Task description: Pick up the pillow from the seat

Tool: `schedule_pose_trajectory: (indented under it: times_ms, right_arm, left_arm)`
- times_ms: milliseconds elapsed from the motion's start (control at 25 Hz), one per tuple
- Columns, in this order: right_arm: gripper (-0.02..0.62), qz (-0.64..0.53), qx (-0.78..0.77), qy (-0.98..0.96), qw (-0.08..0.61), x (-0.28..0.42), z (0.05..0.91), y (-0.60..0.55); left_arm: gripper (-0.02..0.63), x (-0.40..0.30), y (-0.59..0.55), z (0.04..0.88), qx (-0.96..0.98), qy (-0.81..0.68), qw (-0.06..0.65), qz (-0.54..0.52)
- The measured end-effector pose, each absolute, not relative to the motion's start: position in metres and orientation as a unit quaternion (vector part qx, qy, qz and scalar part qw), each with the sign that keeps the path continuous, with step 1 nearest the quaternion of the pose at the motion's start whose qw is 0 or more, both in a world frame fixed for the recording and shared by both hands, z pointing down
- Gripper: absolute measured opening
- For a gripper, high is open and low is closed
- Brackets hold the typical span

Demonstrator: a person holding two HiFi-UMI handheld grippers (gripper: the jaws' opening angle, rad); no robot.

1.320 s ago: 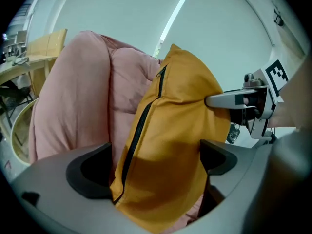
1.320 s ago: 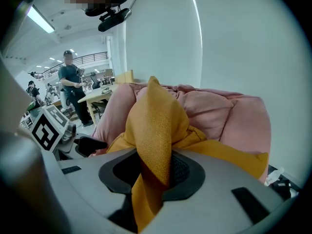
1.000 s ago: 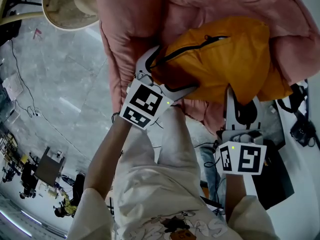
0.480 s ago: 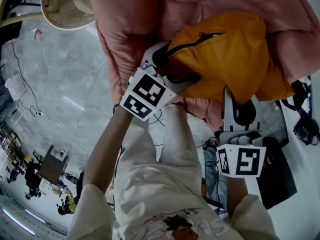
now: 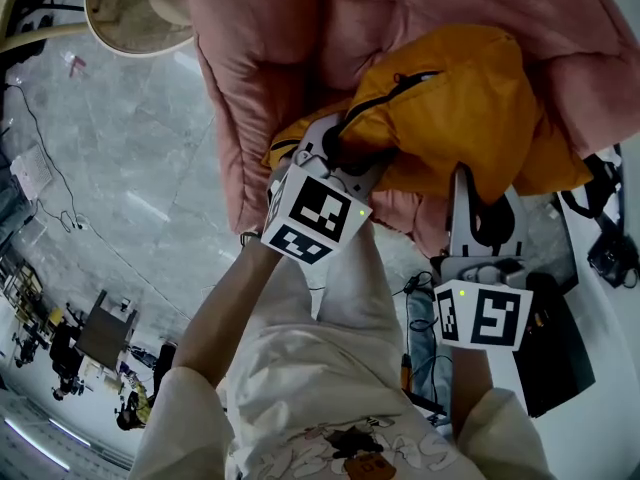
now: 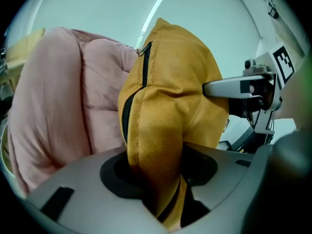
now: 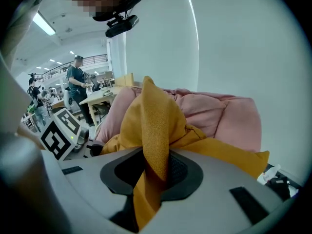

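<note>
Left gripper (image 5: 345, 148) jaws have just been closing and are now pinching a fold of the orange pillow (image 5: 470, 98) beside its zipper. Right gripper (image 5: 478, 196) is clamping another fold at the pillow's near edge. With both grips on, the lift is looking ready to start. Pillow is lying in the pink padded seat (image 5: 255, 88), cradled by its cushions, and is the only thing showing in it.
</note>
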State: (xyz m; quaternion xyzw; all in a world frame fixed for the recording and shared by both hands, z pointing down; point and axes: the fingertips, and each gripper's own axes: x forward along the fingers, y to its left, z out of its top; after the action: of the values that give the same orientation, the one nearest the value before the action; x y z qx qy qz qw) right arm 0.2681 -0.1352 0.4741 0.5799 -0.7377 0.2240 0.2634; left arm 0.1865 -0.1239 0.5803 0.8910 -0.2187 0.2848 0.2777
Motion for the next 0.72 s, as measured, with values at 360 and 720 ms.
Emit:
schedule_pose_trajectory:
  times_ms: [360,720]
  right_arm:
    - [0.109,0.195,0.594,-0.733,0.268,0.266,0.452,-0.125]
    - [0.109,0.167,0.604,-0.74,0.246,0.25,0.398,-0.116]
  left_arm:
    - [0.189,0.182,-0.117,0.546,0.893,-0.223,0.28,0.272]
    - [0.189,0.164,-0.108,0.491,0.893,-0.245,0.274,0.259]
